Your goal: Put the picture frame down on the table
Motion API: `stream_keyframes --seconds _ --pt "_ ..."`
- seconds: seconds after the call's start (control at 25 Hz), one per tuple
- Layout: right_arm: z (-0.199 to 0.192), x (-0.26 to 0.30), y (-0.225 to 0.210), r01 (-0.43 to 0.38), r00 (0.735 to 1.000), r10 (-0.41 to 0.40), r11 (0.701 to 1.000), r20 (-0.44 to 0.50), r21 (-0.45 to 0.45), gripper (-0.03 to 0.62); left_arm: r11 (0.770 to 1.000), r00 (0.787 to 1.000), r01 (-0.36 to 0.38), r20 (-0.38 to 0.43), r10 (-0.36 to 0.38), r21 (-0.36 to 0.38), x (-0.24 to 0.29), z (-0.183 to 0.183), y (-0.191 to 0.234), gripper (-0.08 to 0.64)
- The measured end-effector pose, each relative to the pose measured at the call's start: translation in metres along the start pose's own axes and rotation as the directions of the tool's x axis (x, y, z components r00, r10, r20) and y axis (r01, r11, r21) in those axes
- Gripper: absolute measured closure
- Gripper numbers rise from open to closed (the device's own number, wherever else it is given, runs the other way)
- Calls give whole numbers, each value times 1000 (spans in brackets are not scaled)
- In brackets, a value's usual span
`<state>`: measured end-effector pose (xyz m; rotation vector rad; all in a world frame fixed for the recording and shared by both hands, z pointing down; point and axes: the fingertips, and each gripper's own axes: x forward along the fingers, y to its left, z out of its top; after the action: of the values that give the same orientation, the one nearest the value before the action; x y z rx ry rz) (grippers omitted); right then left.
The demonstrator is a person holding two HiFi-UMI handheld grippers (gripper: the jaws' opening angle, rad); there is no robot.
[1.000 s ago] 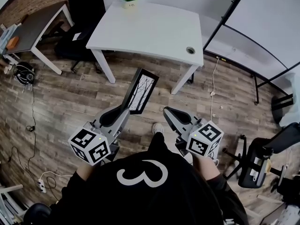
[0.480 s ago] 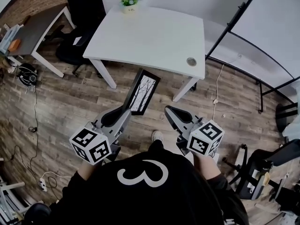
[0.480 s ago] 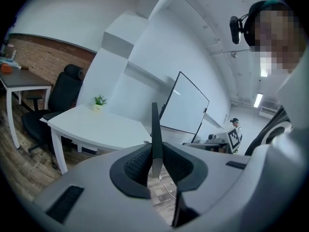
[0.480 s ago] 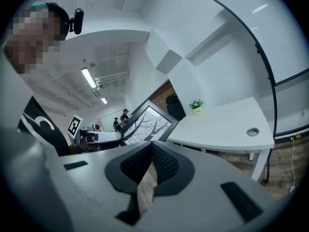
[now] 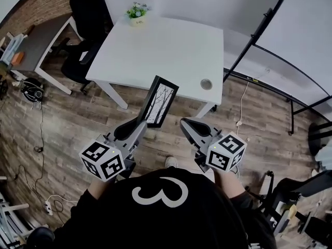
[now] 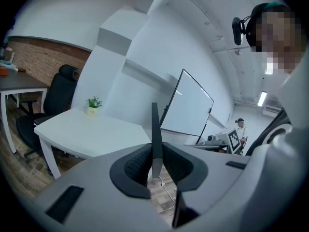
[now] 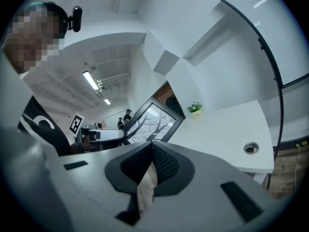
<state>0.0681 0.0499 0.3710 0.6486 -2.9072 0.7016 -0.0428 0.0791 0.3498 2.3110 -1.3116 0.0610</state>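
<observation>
The picture frame is black, with a bare-tree print, and stands upright in the air just before the white table's front edge. My left gripper is shut on its lower edge. The left gripper view shows the frame edge-on, pinched between the jaws of the left gripper, with the table ahead. To the right at the same height, my right gripper is shut with nothing in it. The right gripper view shows the right gripper shut, and beyond it the frame and the table.
A small potted plant stands at the table's far edge, and a round cable hole sits near its front right corner. A black chair and a dark desk are to the left. A whiteboard stand is to the right. Cables lie on the wooden floor.
The table has come closer in the head view. The frame's top now overlaps the table's front edge. Both grippers keep their pose and hold.
</observation>
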Motion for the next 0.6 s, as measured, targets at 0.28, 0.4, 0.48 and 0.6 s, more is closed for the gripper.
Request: stream_keyframes --seconds 0.28,0.4,0.48,0.6 --pt "14 -12 -41 -14 1000 14 1000 23 1 569 1000 1000 6 -4 -6 26 43 15 -16 480" --pt "16 -16 -50 -4 1000 4 1000 28 -1 569 1000 1000 4 -30 -3 31 52 13 -16 479" --pt "15 -17 -55 3 999 -3 1000 36 15 569 999 999 4 -42 -2 35 59 12 -15 479" --pt "10 -17 -66 4 999 -6 998 33 64 569 999 998 11 -61 -9 31 73 7 -15 479"
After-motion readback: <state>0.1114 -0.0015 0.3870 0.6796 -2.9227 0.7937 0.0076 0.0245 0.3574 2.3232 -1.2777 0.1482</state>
